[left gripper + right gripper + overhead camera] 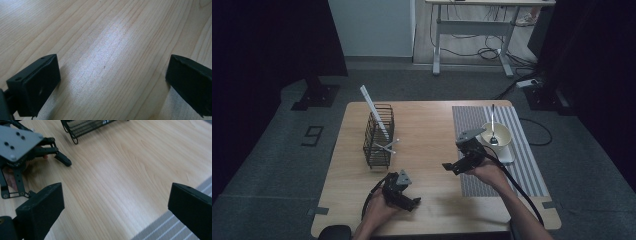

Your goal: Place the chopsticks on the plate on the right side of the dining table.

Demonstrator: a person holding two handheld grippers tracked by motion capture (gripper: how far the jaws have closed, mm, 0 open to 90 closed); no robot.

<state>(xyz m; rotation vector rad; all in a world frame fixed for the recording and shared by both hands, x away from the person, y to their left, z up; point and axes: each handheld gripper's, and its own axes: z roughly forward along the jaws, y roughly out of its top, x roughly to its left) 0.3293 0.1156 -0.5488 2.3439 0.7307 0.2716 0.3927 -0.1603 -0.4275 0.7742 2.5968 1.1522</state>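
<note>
- Bowl (498,136) with a spoon (493,125) standing in it sits on the striped placemat (532,165), table's right side; nearest thing to the right gripper (455,166).
- Right gripper: just left of the bowl, at the mat's left edge, jaws spread wide, nothing between them.
- Left gripper (412,201): near the table's (432,135) front edge, jaws wide apart over bare wood, empty.
- Wire basket (379,136) holding white utensils: left-centre, well apart from both grippers.
</note>
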